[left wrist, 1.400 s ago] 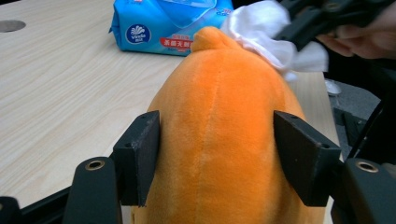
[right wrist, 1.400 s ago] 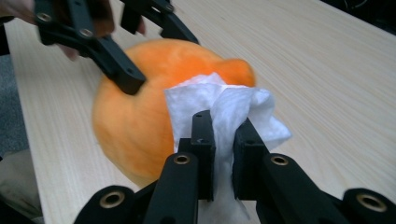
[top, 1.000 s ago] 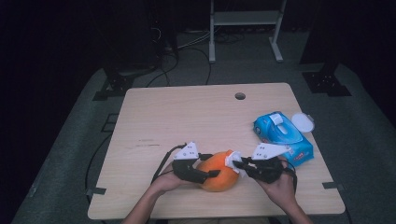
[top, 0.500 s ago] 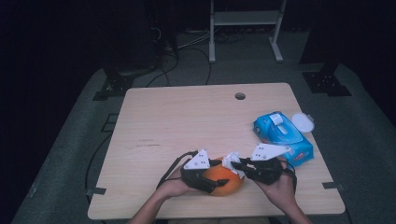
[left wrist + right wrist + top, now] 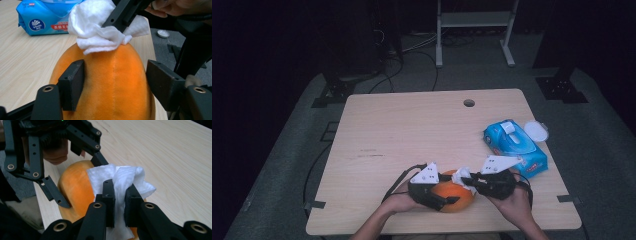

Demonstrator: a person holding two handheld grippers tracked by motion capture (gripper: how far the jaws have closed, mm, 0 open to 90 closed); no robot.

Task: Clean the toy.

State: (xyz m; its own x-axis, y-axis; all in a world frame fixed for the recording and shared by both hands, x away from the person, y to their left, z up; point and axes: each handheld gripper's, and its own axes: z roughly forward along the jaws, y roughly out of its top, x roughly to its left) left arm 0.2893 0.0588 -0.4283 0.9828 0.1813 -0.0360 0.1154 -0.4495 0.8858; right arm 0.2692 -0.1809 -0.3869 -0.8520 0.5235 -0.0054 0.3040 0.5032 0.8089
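An orange plush ball (image 5: 455,196) lies near the table's front edge. My left gripper (image 5: 447,192) straddles it from the near left. Its jaws have just been opening, and in the left gripper view the pads (image 5: 72,86) still rest against the sides of the ball (image 5: 112,82). My right gripper (image 5: 468,181) is shut on a crumpled white wipe (image 5: 463,175) and holds it against the top of the ball. In the right gripper view the wipe (image 5: 125,176) is pinched between the fingers of my right gripper (image 5: 119,192) above the ball (image 5: 75,185).
A blue pack of wet wipes (image 5: 514,147) lies to the right, with a round white lid (image 5: 536,131) beside it. The table (image 5: 412,130) has a cable hole (image 5: 469,103) near its far edge. A metal stand (image 5: 472,30) is on the floor beyond.
My left gripper has swung from the ball's left side round to its near side, and its jaws stand wider. The ball has shifted slightly toward the front edge. The right gripper stayed put with the wipe.
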